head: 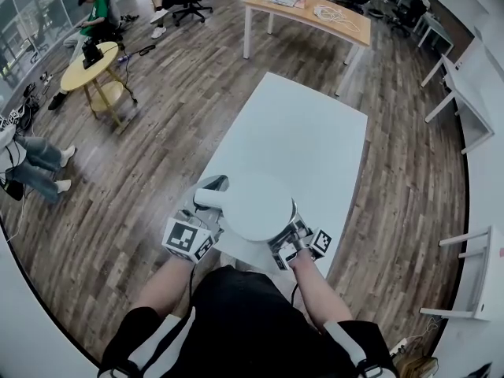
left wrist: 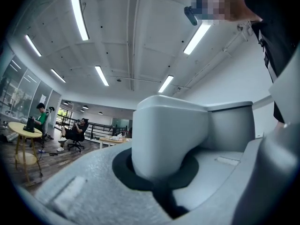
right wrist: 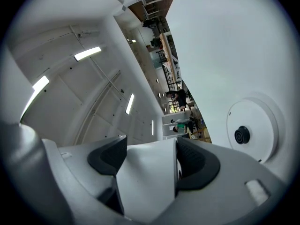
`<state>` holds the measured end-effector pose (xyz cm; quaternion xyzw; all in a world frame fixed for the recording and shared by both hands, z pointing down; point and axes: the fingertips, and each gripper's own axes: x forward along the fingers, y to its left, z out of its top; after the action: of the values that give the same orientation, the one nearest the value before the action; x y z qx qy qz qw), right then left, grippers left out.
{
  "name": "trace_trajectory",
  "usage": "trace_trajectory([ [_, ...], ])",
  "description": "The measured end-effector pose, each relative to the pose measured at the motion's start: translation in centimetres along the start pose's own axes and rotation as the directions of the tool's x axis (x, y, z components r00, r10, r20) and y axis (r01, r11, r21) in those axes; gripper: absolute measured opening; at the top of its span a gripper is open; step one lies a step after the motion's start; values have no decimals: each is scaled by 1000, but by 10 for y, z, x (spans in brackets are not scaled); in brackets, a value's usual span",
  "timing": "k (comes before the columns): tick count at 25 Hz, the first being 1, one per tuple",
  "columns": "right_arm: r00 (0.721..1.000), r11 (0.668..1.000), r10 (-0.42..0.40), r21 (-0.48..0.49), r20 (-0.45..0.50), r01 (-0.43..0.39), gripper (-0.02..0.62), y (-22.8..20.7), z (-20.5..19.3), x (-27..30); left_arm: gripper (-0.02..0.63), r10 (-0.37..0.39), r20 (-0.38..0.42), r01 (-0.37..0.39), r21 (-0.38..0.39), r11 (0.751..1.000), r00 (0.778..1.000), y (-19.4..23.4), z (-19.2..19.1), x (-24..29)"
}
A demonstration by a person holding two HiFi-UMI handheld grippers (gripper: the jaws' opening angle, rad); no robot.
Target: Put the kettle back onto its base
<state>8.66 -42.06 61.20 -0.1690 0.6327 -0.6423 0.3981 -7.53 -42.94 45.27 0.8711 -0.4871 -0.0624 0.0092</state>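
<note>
**Left gripper** (head: 206,216): at the kettle's near-left side, marker cube toward the person. In the left gripper view its jaws are clamped together on the thick white handle (left wrist: 164,135), with the dark pads bearing on both flanks.

**Kettle** (head: 256,207): white, with a round lid seen from above. It is carried between the two grippers over the near end of the tabletop (head: 307,132), not set down. The handle juts to the left and slightly away from the person, so the long axis runs left to right between the grippers.

**Right gripper** (head: 293,235): at the kettle's near-right side. In the right gripper view the jaws are closed on a white part of the kettle, with a pad pressing on either side.

**Base** (right wrist: 251,131): a white disc with a dark central connector, lying flat on the tabletop. It shows at the right of the right gripper view, which is rolled, and sits ahead of that gripper and apart from the held kettle. The head view does not pick it out, whether because it is white on white or covered by the kettle.

**Relation governing the next move (judgement)**: the base lies ahead of and lower than the carried kettle. The kettle needs centring over the dark connector and then lowering level with both grippers.

**Surroundings**: a yellow round table (head: 88,65) at far left, seated people, and a wooden table at the back.
</note>
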Motion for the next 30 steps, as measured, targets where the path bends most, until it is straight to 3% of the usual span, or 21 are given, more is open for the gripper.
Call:
trace_trajectory([
  [5,1000,999,-23,-47,11,24,321,-1,9,5,0,-2,16,1,9,1000,1000,4,-1,8],
  [11,991,972,-133,-192,29,137,290,-9,20,9,0,41,-11,-41,-38,998,999,22,-18,11],
  [13,983,947,-168,-265,71,181,264,-8,29,5,0,49,-13,-50,-43,998,999,28,-26,10],
  [16,971,879,-197,-415,132,235,239,2,45,1,0,54,-22,-54,-1,999,998,34,-35,8],
  [20,977,798,-172,-564,125,213,166,31,44,23,0,57,-58,-54,43,998,997,38,-48,14],
  [30,967,790,-199,-559,157,253,57,38,41,31,0,38,-101,-32,55,998,994,33,-97,34],
])
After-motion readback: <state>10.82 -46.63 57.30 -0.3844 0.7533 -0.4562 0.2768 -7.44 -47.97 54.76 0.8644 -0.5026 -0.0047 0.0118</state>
